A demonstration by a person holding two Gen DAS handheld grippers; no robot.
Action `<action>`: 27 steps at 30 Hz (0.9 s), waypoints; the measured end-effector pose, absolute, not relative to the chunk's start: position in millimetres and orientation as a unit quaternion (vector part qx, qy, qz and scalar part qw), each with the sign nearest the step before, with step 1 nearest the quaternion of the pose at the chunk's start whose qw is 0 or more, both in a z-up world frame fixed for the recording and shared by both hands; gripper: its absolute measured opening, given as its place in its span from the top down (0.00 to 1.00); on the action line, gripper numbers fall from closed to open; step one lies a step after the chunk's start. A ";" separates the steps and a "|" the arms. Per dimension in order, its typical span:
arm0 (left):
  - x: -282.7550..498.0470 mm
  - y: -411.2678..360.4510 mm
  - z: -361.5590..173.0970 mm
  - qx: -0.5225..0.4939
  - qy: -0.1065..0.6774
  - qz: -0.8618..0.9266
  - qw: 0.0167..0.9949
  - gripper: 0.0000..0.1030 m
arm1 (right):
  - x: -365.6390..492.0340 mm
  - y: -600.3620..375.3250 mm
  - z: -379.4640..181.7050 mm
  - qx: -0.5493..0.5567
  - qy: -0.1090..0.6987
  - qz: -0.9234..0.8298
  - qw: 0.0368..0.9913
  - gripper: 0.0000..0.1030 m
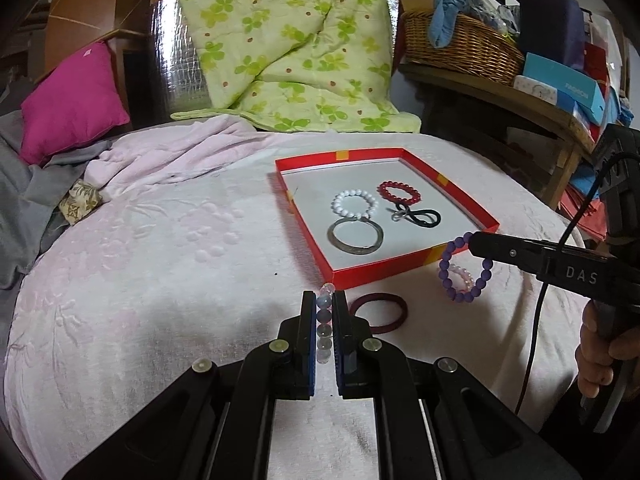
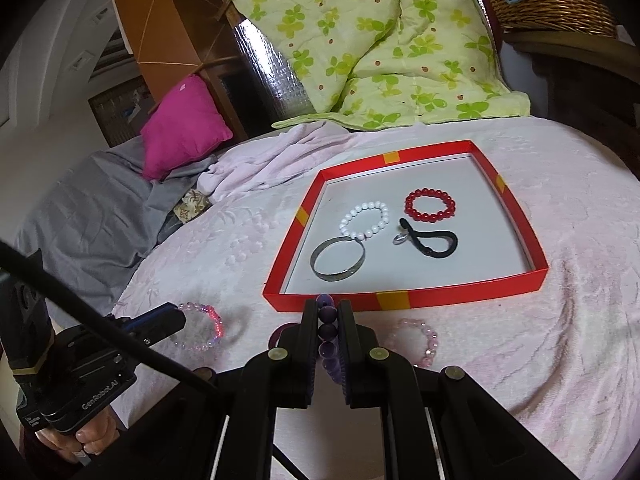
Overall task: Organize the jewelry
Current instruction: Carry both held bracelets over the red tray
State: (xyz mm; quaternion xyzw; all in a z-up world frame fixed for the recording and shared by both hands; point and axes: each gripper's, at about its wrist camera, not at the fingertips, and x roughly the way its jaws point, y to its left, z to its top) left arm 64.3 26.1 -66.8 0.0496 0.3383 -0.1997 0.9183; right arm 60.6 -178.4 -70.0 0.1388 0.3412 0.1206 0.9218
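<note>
A red-rimmed tray [image 1: 380,270] [image 2: 460,294] lies on the pink blanket. In it are a white bead bracelet [image 1: 354,204] [image 2: 365,220], a red bead bracelet [image 1: 399,192] [image 2: 430,205], a silver bangle [image 1: 355,237] [image 2: 338,258] and a black cord with a ring [image 1: 418,216] [image 2: 430,240]. My left gripper [image 1: 324,312] [image 2: 176,318] is shut on a clear pinkish bead bracelet [image 1: 324,334] [image 2: 202,328]. My right gripper [image 2: 326,320] [image 1: 474,242] is shut on a purple bead bracelet [image 2: 330,330] [image 1: 464,268], near the tray's front edge.
A pink bead bracelet [image 2: 414,340] [image 1: 460,276] and a dark red ring band [image 1: 378,312] lie on the blanket in front of the tray. A magenta pillow [image 1: 72,100], a green quilt [image 1: 288,40] and a wicker basket [image 1: 460,44] stand behind.
</note>
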 end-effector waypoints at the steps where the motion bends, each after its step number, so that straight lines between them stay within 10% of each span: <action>1: 64.6 27.0 -66.9 0.048 0.339 -0.198 0.918 0.93 | 60.9 -177.5 -70.1 0.139 0.341 0.122 0.922 0.90; 27: 76.0 -12.3 -47.6 0.032 0.297 -0.240 0.924 0.93 | 46.0 -263.8 -54.4 0.207 0.299 0.067 0.929 0.90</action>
